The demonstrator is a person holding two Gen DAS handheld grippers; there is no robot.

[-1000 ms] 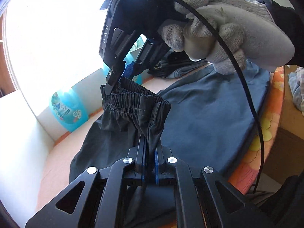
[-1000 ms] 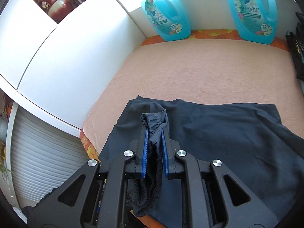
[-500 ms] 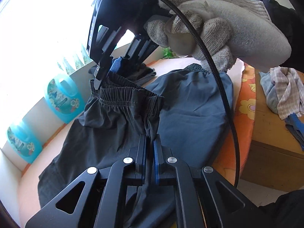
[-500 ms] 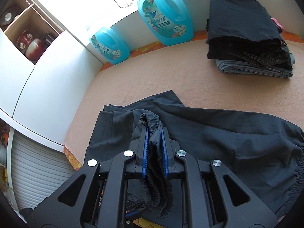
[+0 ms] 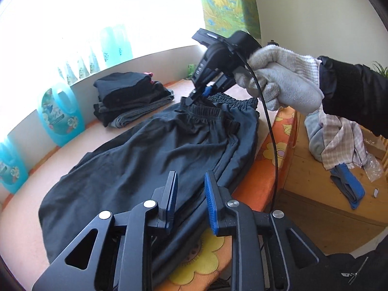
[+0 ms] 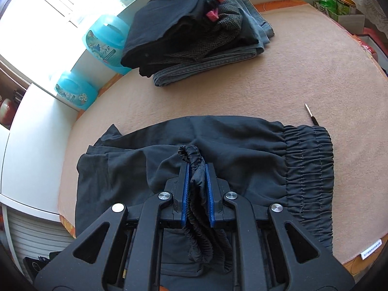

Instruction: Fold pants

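Observation:
Dark grey pants [image 5: 155, 155] lie folded lengthwise on the peach-covered table, elastic waistband [image 6: 308, 169] toward the right. My left gripper [image 5: 190, 184] is open and empty, just above the near edge of the pants. My right gripper [image 6: 196, 169] is shut on a bunched piece of the waistband [image 6: 197, 208]. In the left wrist view it [image 5: 194, 97] shows held by a gloved hand, low over the pants' waist end.
A stack of folded dark clothes [image 6: 194, 31] sits at the back of the table. Blue detergent bottles [image 5: 60, 114] stand along the window wall. A small metal-tipped tool [image 6: 311, 115] lies beside the waistband. A wooden bench with cloths [image 5: 339, 145] stands right of the table.
My left gripper has opened and let go of the waistband. The pants have come down flat onto the table. My right gripper still holds its waistband piece and has lowered.

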